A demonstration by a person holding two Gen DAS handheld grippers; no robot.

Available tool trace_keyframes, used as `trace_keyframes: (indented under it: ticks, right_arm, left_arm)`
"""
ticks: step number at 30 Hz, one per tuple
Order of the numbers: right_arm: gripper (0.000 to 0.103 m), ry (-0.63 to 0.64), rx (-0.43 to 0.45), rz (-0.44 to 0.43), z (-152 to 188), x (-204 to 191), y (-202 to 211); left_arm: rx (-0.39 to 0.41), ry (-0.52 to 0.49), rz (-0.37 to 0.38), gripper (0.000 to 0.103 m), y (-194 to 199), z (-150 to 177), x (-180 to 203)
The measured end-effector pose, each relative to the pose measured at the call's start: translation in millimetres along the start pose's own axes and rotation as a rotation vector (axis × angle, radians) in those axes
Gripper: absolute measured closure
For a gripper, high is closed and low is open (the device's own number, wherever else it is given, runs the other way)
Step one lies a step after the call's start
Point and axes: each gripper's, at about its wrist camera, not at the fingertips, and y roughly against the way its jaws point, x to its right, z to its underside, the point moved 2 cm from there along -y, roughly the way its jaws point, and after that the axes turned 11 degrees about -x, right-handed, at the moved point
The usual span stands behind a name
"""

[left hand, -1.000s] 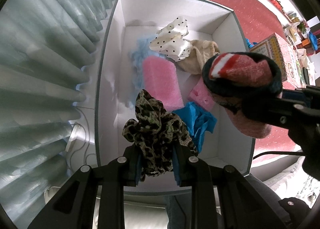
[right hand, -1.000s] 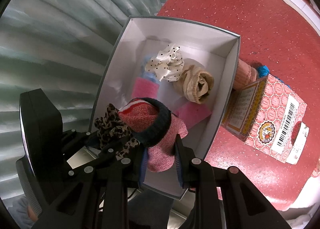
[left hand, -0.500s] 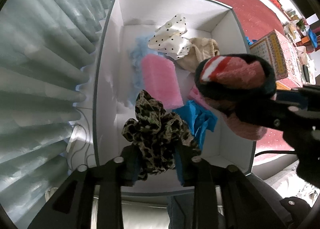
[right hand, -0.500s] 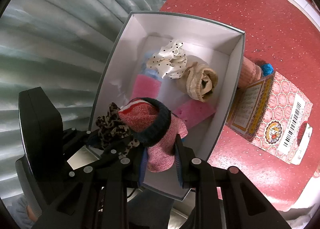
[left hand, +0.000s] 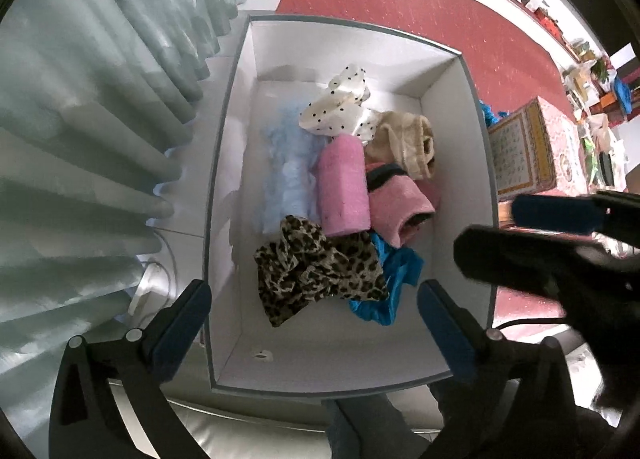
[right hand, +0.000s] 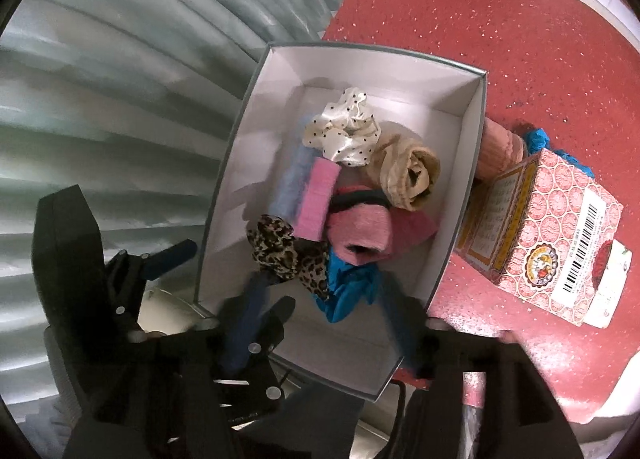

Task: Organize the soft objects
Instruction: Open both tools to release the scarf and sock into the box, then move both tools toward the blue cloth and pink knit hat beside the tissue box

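A white box (left hand: pixel 224 187) holds the soft things. The leopard-print scrunchie (left hand: pixel 320 271) lies loose at its near end, on a blue cloth (left hand: pixel 392 279). Beside it lies the pink sock with a dark cuff (left hand: pixel 396 211), next to a pink sponge (left hand: pixel 344 191). My left gripper (left hand: pixel 316 319) hangs straight above the scrunchie; its jaws are opening, wide apart, with nothing gripped. My right gripper (right hand: pixel 324 323) hovers over the box's near end; its jaws are opening too, and the pink sock (right hand: pixel 360 231) lies below them, free. The right gripper (left hand: pixel 488 229) also shows at the right of the left wrist view.
Deeper in the box lie a polka-dot scrunchie (right hand: pixel 344 135), a beige rolled sock (right hand: pixel 408 175) and pale blue fluff (right hand: pixel 292 179). A red patterned carton (right hand: pixel 552 235) and a pink roll (right hand: pixel 500 147) sit on the red floor right of the box. Curtains (left hand: pixel 80 139) hang left.
Both grippers went from shut to open. The leopard scrunchie dropped out of the left one and the pink sock out of the right one; both now lie in the box.
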Motion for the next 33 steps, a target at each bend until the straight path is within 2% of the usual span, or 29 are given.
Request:
trace_keyframes:
  ticks: [20,21,22,23,33]
  right_arm:
    - [0.022,0.022,0.084,-0.040,1.4,-9.3,40.9]
    - [0.019,0.024,0.088,-0.043,1.3,-10.1,43.2]
    - [0.002,0.026,0.092,-0.046,1.0,-10.8,45.3]
    - [0.000,0.031,0.102,-0.057,1.1,-11.3,48.1]
    - [0.000,0.029,0.171,-0.132,7.0,-2.1,89.8]
  left_arm:
    - [0.010,-0.011,-0.043,0.000,12.3,-11.4,0.7]
    - [0.014,-0.008,-0.041,0.000,14.4,-12.3,-0.2]
    - [0.019,-0.004,-0.037,0.000,16.4,-13.2,-1.0]
    - [0.022,-0.002,-0.035,0.000,18.1,-14.0,-1.5]
    - [0.044,-0.012,0.010,0.000,46.0,-27.6,2.1]
